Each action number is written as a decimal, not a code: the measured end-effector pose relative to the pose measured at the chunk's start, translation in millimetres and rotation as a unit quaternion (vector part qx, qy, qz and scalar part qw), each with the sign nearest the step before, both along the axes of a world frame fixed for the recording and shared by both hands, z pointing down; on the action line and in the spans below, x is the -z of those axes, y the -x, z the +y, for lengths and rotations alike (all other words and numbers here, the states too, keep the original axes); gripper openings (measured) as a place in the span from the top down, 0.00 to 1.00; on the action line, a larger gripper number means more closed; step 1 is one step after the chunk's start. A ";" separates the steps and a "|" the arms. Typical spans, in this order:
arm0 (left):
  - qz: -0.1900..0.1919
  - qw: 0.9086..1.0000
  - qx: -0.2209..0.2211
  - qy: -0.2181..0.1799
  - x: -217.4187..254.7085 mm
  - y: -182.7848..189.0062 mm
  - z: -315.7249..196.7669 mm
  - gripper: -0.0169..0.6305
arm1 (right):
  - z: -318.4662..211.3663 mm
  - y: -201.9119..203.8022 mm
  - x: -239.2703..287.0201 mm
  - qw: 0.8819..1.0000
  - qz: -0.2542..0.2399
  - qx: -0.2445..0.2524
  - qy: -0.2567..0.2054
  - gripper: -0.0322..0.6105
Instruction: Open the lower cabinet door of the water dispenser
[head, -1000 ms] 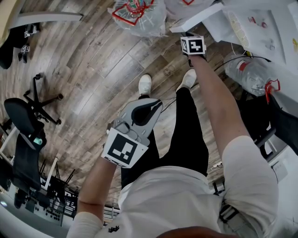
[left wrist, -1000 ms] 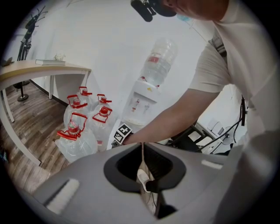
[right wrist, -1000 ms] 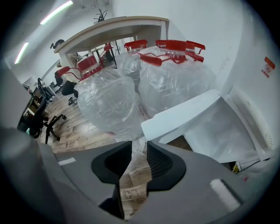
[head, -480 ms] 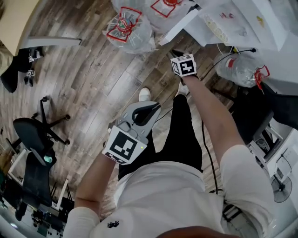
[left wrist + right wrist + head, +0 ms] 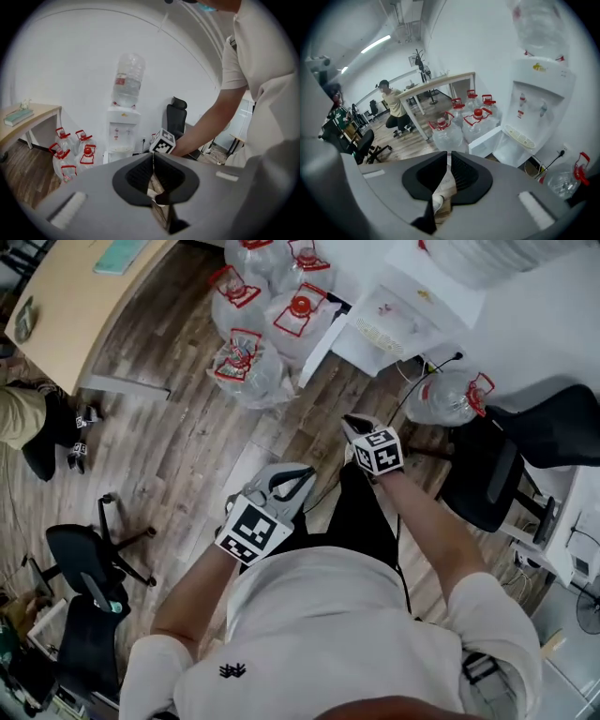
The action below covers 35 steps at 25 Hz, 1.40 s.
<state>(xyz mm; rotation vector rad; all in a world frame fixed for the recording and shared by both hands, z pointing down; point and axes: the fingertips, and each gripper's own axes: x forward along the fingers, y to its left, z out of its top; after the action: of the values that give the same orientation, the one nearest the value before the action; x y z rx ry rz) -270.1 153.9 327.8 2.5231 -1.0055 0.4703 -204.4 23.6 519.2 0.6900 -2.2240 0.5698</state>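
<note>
Door (image 5: 487,140) of the water dispenser (image 5: 536,101) already stands swung wide, free edge out toward the bottles (image 5: 461,124), cabinet exposed behind it. It lies ahead of and below the right claw (image 5: 448,158), well apart. The right claw is nearer than the left claw (image 5: 152,159). Right claw: jaws closing, slim gap, nothing between. Left claw: jaws together, empty, dispenser well ahead and slightly left of it. Opening looks done to me.

At the top centre, the water dispenser (image 5: 398,310) has its lower cabinet door (image 5: 322,351) swung open. Clear water bottles (image 5: 246,367) cluster just left of it.
</note>
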 end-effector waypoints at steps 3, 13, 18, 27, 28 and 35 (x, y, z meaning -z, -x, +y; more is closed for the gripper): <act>-0.018 1.000 -0.019 -0.014 18.1 -7.8 4.1 0.89 | 24.9 -20.1 54.4 0.999 -0.026 -0.008 -0.020 0.91; -0.014 0.999 -0.045 -0.011 60.4 -48.1 25.0 0.89 | 119.2 -78.5 197.2 0.993 -0.095 -0.017 -0.066 0.95; -0.026 0.999 -0.038 -0.022 73.6 -73.9 28.0 0.89 | 137.3 -114.3 229.0 0.989 -0.109 -0.022 -0.096 0.95; -0.032 0.998 -0.028 -0.050 96.3 -150.8 55.4 0.89 | 180.9 -181.8 258.9 0.984 -0.132 0.008 -0.116 0.95; -0.036 0.998 -0.029 -0.051 96.0 -158.7 58.7 0.89 | 184.5 -188.8 259.4 0.984 -0.133 0.010 -0.117 0.95; -0.036 0.998 -0.017 -0.039 92.4 -199.0 84.0 0.89 | 210.5 -229.9 261.4 0.981 -0.147 0.017 -0.124 0.95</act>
<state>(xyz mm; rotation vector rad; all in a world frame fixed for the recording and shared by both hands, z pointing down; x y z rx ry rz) -71.1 237.9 235.4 2.6120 -1.0266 0.5448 25.5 234.1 257.8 0.7291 -2.6092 0.4021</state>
